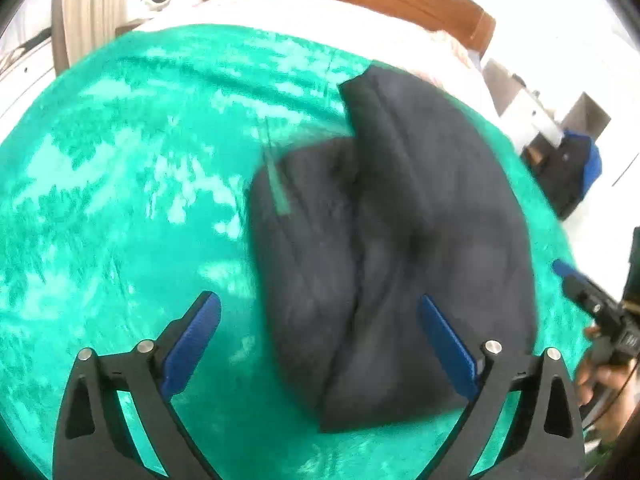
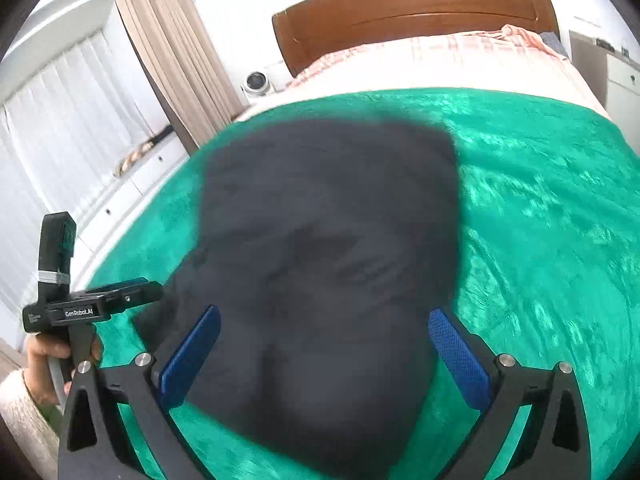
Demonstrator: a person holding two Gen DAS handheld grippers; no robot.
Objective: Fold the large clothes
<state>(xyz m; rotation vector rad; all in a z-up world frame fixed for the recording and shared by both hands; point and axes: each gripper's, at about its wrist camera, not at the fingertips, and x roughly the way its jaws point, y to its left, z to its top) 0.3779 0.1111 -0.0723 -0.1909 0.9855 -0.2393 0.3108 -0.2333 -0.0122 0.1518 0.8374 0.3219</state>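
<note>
A dark navy garment [image 1: 400, 264] lies folded in layers on a green blanket [image 1: 120, 184]. It also shows in the right wrist view [image 2: 320, 248], filling the middle. My left gripper [image 1: 318, 306] is open and empty, just above the garment's near left edge. My right gripper [image 2: 324, 320] is open and empty, hovering over the garment's near end. The right gripper also shows at the right edge of the left wrist view [image 1: 560, 268]; the left gripper shows at the left of the right wrist view [image 2: 120, 292].
The green blanket [image 2: 540, 200] covers a bed with a pink checked sheet [image 2: 420, 60] and a brown wooden headboard [image 2: 400, 4]. Curtains [image 2: 172, 52] hang at the left. A white cabinet [image 2: 620, 76] stands at the right.
</note>
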